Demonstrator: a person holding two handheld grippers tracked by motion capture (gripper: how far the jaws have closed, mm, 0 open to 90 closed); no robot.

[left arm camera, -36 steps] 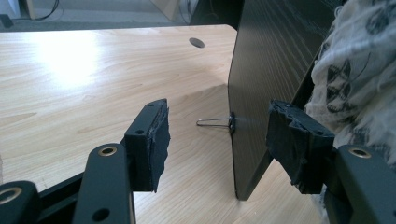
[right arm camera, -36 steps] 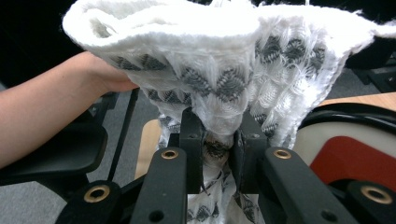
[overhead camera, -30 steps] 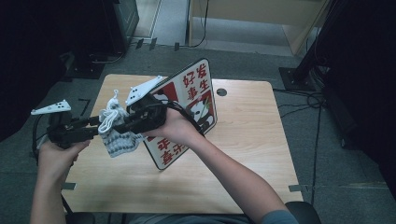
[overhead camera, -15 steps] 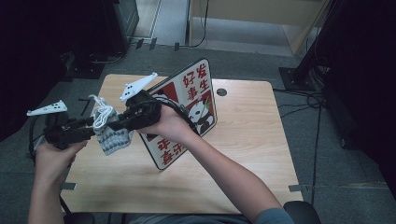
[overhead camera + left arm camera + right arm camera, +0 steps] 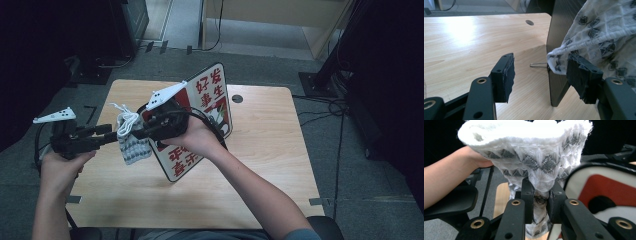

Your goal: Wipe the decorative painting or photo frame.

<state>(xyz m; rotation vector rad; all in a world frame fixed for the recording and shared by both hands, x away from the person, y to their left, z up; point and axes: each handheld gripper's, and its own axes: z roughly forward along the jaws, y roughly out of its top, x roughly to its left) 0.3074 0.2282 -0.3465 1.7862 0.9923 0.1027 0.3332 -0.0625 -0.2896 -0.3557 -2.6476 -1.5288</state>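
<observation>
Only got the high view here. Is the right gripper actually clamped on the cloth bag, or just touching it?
Observer: Clamped. In the right gripper view, the right gripper is shut on a bunched part of the bag, with the cloth squeezed between both jaws.
Operator: Left one gripping too?
Observer: No. The left gripper is open. The bag's hem lies against one jaw and the other jaw is bare.
Operator: What's behind the sign?
Observer: The sign has a plain black back, with a thin wire foot resting on the table.
</observation>
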